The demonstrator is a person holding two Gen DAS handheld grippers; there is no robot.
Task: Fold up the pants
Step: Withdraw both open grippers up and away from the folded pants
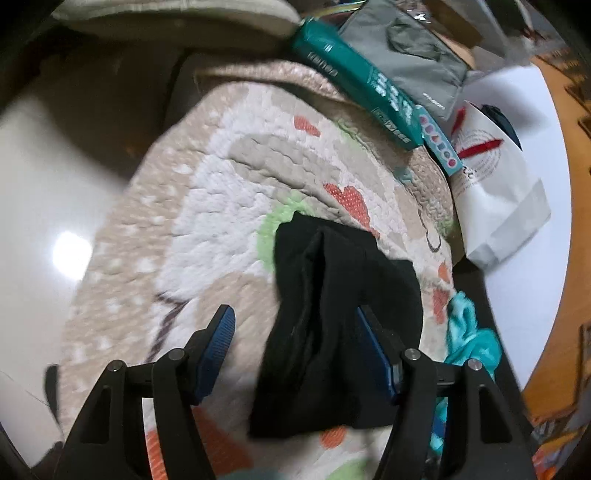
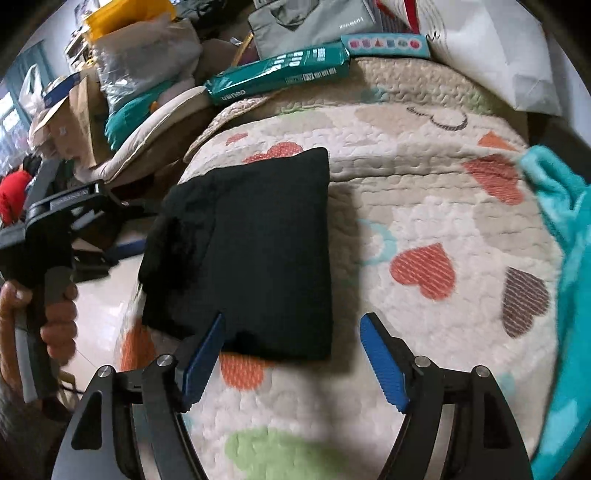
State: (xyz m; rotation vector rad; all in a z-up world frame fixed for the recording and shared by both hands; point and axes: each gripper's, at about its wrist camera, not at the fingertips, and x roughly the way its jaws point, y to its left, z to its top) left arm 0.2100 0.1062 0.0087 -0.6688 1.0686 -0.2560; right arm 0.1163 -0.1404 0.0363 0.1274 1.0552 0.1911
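The black pants (image 2: 258, 240) lie folded into a compact rectangle on a quilted heart-print blanket (image 2: 424, 206). In the left wrist view the pants (image 1: 332, 277) are a bunched dark bundle between the blue pads of my left gripper (image 1: 293, 312). That gripper is open: its left pad stands well clear of the cloth and its right pad is at the cloth's edge. My right gripper (image 2: 294, 317) is open just in front of the bundle's near edge, with nothing pinched. A hand (image 2: 55, 314) holds the left gripper's handle at the left.
A teal box (image 2: 280, 70) and a grey bag (image 2: 310, 22) lie at the blanket's far edge, beside a white paper bag (image 1: 495, 184). A turquoise cloth (image 2: 565, 258) lies along the right edge. Shiny floor (image 1: 44, 221) drops off left. Cartons and bags (image 2: 110, 74) pile up far left.
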